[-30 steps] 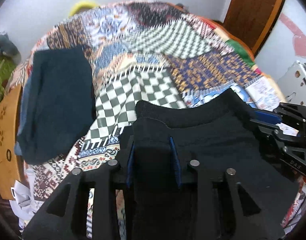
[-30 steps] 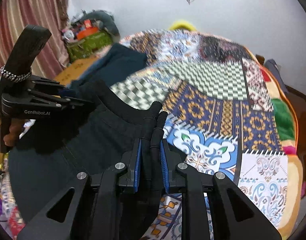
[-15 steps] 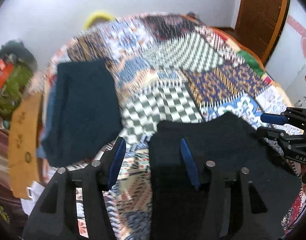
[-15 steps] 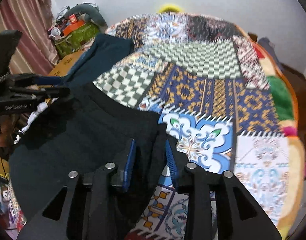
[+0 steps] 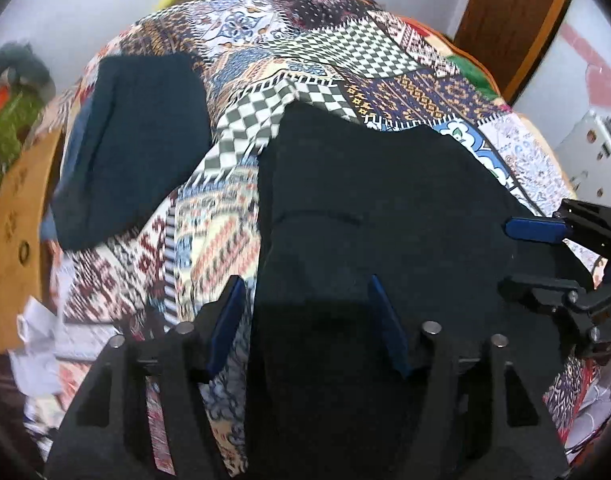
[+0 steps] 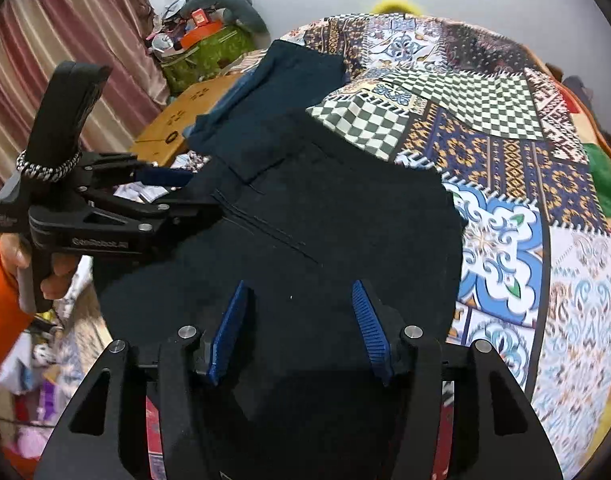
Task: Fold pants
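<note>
The black pants [image 5: 377, 208] lie spread flat on the patchwork bedspread [image 5: 345, 64], waistband end toward the bed's middle; they also show in the right wrist view [image 6: 337, 216]. My left gripper [image 5: 305, 320] is open and empty, hovering over the pants' left edge. It shows from the side in the right wrist view [image 6: 177, 192]. My right gripper [image 6: 301, 316] is open and empty above the near part of the pants. It shows at the right edge of the left wrist view [image 5: 533, 256].
A folded dark navy garment [image 5: 133, 140] lies on the bed's left side, also in the right wrist view [image 6: 289, 80]. A wooden stool [image 6: 185, 116], a green bag [image 6: 209, 52] and clutter stand beside the bed. A brown door [image 5: 509, 20] is at the far right.
Both grippers let go of the pants' edge and opened wide. The pants dropped flat onto the bedspread, and both grippers drew back toward the near side.
</note>
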Demonstrator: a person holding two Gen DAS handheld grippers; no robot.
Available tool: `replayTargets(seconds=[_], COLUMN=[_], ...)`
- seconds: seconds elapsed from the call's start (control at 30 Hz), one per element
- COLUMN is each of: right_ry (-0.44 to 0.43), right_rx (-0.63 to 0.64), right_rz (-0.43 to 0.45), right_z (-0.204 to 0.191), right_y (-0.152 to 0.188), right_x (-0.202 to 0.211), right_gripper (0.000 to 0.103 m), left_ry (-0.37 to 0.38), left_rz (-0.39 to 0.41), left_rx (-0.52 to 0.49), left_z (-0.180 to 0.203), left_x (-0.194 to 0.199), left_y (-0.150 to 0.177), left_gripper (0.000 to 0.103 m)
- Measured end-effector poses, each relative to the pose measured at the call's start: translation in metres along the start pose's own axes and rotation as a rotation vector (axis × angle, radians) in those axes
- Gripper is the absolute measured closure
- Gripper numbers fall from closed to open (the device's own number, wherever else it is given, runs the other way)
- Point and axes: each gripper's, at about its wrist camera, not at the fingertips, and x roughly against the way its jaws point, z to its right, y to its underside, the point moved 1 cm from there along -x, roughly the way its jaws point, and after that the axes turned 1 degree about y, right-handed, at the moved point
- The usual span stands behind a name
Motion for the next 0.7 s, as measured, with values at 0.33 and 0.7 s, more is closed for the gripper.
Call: replayTargets(seconds=[0.33,0.7], right_ry=[0.022,0.008], right_rx=[-0.044,-0.162], right_rz=[0.017,0.040], right_z=[0.004,0.020], right_y=[0.024,0.048], right_x=[0.029,0.046], right_gripper=[0.051,0.047], left_ry=[-0.058,-0.087], left_rz=[0.079,0.085], left_rx=[0.020,0.104], left_z=[-0.011,-0.038], left_x=[0.045,0.060], left_y=[0.039,0.071], left_gripper=[0.031,0.031])
